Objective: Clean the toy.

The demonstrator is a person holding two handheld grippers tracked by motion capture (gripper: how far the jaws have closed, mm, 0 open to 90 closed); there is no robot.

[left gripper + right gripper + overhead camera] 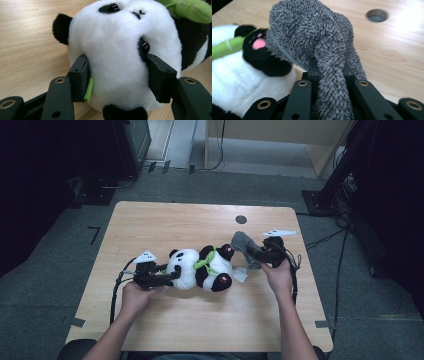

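Note:
A black-and-white plush panda (200, 268) lies on its back in the middle of the wooden table (165, 222), a green leaf (205, 260) on its chest. My left gripper (167, 276) is shut on the panda's white head (117, 57), one jaw pressed into each side. My right gripper (260, 255) is shut on a fuzzy grey sock (246, 246), which hangs out past its jaws. In the right gripper view the grey sock (317, 42) touches the panda's raised paw with the pink pad (259, 43).
A round cable hole (241, 219) sits in the table near the far edge. A white tag (240, 275) lies beside the panda's lower paw. Dark equipment, stands and cables surround the table on the grey floor.

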